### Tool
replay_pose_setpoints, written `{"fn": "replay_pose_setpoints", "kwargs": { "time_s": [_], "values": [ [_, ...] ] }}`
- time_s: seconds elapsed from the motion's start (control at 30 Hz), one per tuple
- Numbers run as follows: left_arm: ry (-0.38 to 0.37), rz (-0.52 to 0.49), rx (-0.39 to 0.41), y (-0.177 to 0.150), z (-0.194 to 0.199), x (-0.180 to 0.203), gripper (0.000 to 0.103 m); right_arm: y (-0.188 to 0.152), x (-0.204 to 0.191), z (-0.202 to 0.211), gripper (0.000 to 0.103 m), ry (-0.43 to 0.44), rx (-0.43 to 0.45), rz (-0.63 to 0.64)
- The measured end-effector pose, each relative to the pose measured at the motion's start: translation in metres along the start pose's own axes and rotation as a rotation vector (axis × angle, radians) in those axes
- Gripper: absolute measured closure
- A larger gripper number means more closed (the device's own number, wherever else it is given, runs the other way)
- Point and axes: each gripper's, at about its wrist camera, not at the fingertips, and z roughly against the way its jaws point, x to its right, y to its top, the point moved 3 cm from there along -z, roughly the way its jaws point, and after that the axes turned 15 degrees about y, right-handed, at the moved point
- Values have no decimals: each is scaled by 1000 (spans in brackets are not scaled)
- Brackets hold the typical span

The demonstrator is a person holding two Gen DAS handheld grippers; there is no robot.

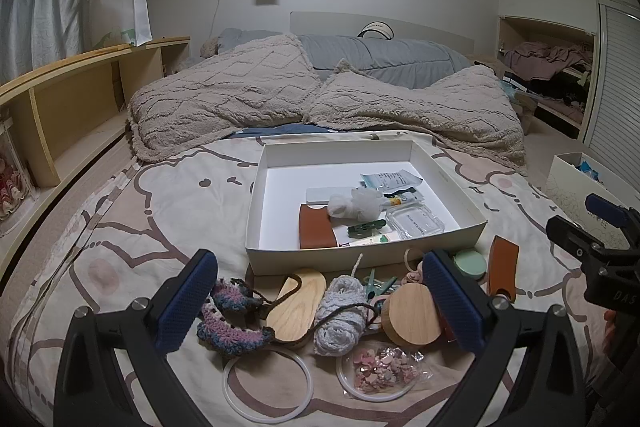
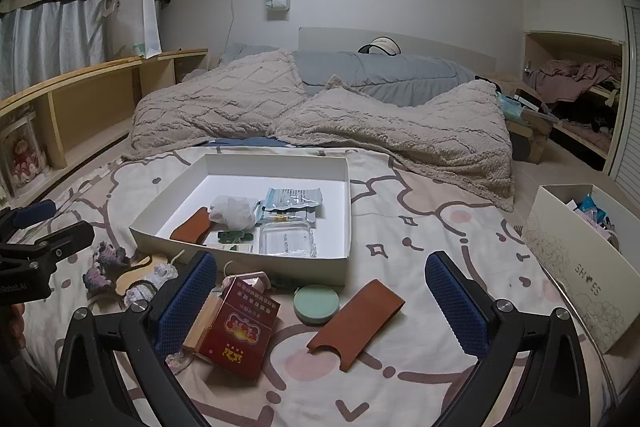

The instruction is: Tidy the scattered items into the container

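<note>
The white box (image 1: 366, 259) sits mid-bed, already holding several small items. Left on the bed at its near edge: yarn (image 1: 340, 311), wooden lid (image 1: 410, 315), red pack (image 2: 236, 331), brown sleeve (image 2: 356, 323). Left gripper (image 1: 320, 311) and right gripper (image 2: 320, 311): jaws fully open, empty.

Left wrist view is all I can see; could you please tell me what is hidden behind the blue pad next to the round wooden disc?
Observer: A red box with gold lettering lies there on the bedspread.
Operator: Thank you. Is the right tool carrying anything?
Observer: No, the right tool is wide open and empty.
Operator: And the box at far right?
Observer: That white box reads SHOES on its side.
</note>
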Motion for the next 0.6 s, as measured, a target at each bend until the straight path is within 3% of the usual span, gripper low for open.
{"fn": "replay_pose_setpoints", "kwargs": {
  "time_s": [0.6],
  "values": [
    [-1,-5,0,0,-1,1,0,1,1,0,0,0,-2,-1]
  ]
}}
